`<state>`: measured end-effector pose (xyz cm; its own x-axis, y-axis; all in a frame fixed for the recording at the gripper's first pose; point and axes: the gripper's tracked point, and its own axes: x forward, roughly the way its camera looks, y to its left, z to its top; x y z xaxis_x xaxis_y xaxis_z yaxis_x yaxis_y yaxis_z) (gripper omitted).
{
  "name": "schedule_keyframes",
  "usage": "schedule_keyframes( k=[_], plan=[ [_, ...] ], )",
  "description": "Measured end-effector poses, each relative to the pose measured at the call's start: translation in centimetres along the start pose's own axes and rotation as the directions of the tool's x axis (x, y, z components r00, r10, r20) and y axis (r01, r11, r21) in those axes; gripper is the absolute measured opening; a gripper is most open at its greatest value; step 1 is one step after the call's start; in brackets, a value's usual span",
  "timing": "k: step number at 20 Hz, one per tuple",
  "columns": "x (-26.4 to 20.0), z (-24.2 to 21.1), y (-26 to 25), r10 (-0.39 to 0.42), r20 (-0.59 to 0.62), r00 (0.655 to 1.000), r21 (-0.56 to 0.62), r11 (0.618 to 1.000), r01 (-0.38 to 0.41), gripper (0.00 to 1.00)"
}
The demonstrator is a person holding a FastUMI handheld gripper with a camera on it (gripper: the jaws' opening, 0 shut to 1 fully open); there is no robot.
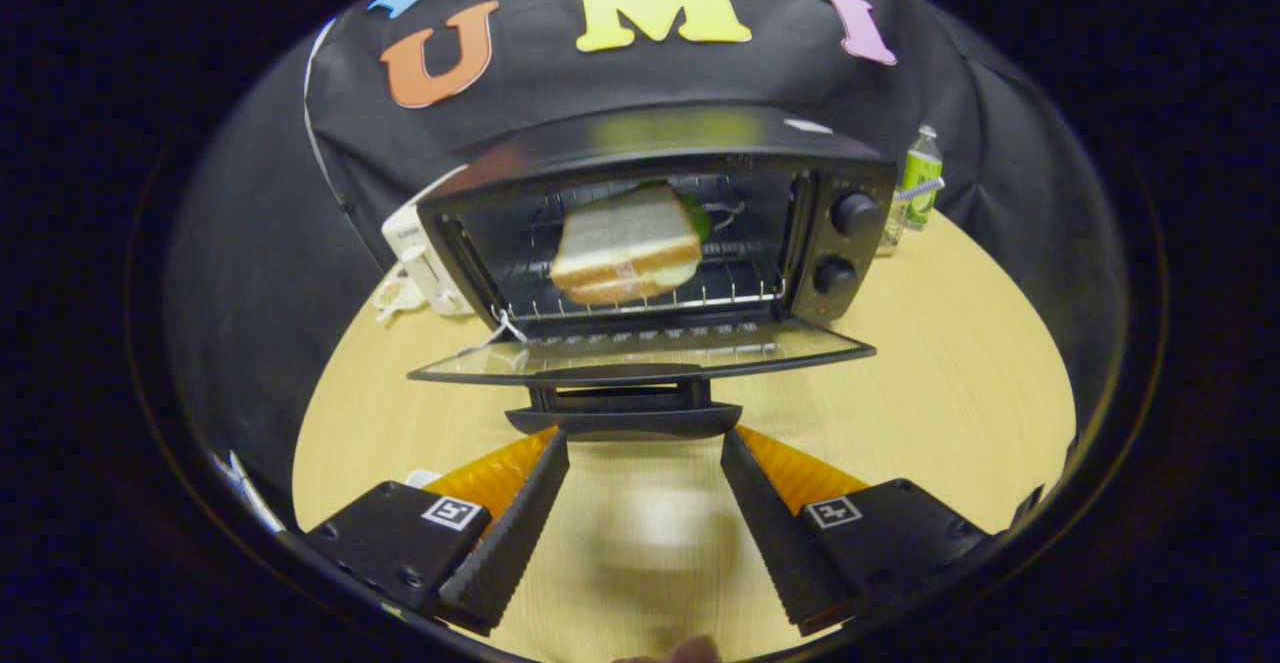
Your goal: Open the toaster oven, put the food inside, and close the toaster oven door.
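Observation:
A black toaster oven (650, 143) stands on the round wooden table (950, 373), beyond my fingers. Its glass door (640, 351) hangs fully down, flat toward me, with the handle (625, 418) at its front edge. A sandwich (625, 245) of white bread with a green leaf lies on the wire rack inside the cavity. My gripper (640, 443) is open, its fingertips just below the door handle, one on each side of it, with nothing between the fingers.
Two black knobs (855, 213) sit on the oven's right panel. A white appliance (425, 258) stands left of the oven, a green-labelled bottle (920, 178) to its right. The table edge curves close behind them, with bare wood on both sides.

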<state>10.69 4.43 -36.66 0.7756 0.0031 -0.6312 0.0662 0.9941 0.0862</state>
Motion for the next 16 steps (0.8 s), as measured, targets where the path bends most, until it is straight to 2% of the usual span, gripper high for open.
schedule_keyframes(
  k=[8,12,16],
  plan=[
    [-1.8,12.6,1.6,0.018,0.199,0.98,-0.047,0.999,-0.009,1.0],
    [-6.6,17.0,3.4,0.057,0.304,0.951,-0.095,0.995,-0.03,1.0],
    [-13.1,19.2,5.0,0.1,0.396,0.913,-0.129,0.99,-0.053,1.0]
  ],
)
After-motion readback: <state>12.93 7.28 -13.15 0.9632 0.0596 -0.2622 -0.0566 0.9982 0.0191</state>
